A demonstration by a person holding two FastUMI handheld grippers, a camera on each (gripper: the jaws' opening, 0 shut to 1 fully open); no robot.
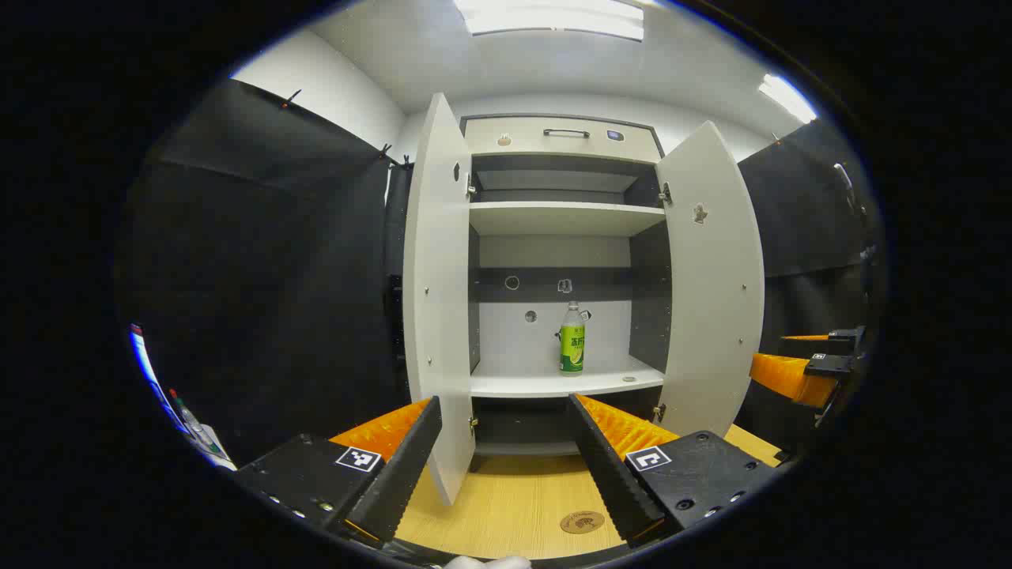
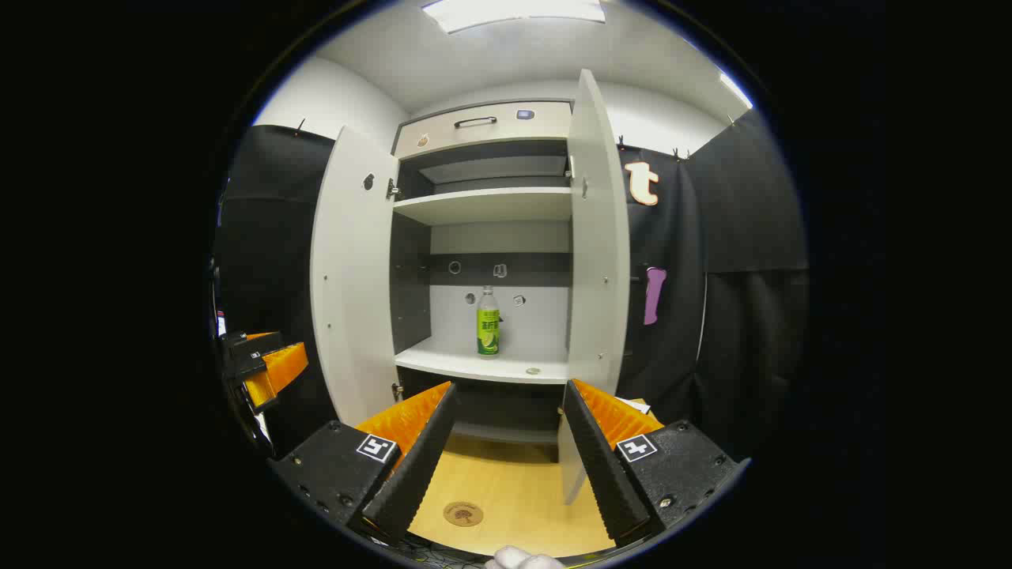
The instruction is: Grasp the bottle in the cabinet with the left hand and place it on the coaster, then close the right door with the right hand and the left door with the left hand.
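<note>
**Green-labelled bottle on lower shelf, both doors open, both grippers unloaded**

Green and yellow wrap the lower body of the bottle (image 1: 572, 341), which stands upright on the white lower shelf (image 1: 545, 385) of the cabinet (image 1: 553, 134), towards the middle and set back from the front edge. Its cap is pale; the label carries printed characters too small to make out. A small round item lies on the same shelf near the front edge, right of the bottle and apart from it — its nature cannot be told.

Left door (image 1: 437, 300) and right door (image 1: 714, 276) both stand swung outward. The upper shelf (image 1: 565, 217) is bare, and a drawer front with a dark handle (image 1: 565, 132) sits above.

On the light wood tabletop (image 1: 514, 506) in front of the cabinet lies the round brown coaster (image 1: 583, 521), bearing a faint printed motif that cannot be read.

Left gripper (image 1: 506, 474): jaws wide apart, nothing between them, held short of the cabinet with the left door's lower edge showing between the fingers. Right gripper (image 2: 506, 466): jaws likewise spread wide and holding nothing — the coaster shows below and between its fingers. Each gripper body carries a square black-and-white marker (image 1: 357, 458).
</note>
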